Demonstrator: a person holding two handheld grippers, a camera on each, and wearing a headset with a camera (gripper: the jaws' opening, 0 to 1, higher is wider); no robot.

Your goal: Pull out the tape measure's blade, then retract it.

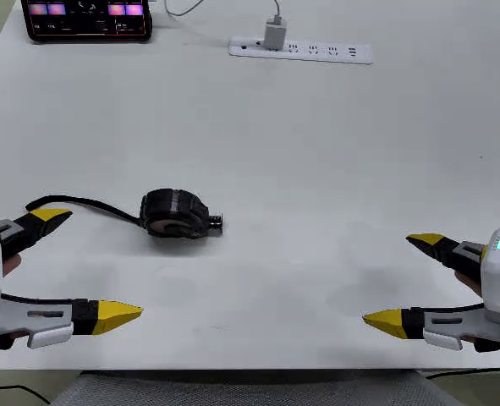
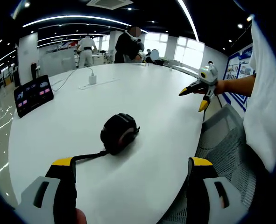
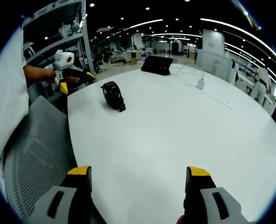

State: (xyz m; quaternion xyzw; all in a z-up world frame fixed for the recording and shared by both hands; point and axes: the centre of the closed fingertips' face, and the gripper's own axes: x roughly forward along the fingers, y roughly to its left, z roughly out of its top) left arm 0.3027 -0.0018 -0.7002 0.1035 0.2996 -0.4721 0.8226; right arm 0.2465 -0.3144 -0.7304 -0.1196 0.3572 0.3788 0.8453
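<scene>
Near the table edge [image 1: 258, 364], left tongs [image 1: 104, 262] and right tongs [image 1: 387, 279] gape, seemingly clear of the tape measure [image 1: 175, 214].

Open-plan office or lab space: ceiling light strips [image 2: 72, 19] glowing overhead, people [image 2: 86, 49] standing at distant benches, shelving [image 3: 58, 37] standing beside large white table [image 1: 334, 169], power strip [image 1: 304, 49] lying along table's far edge.
</scene>
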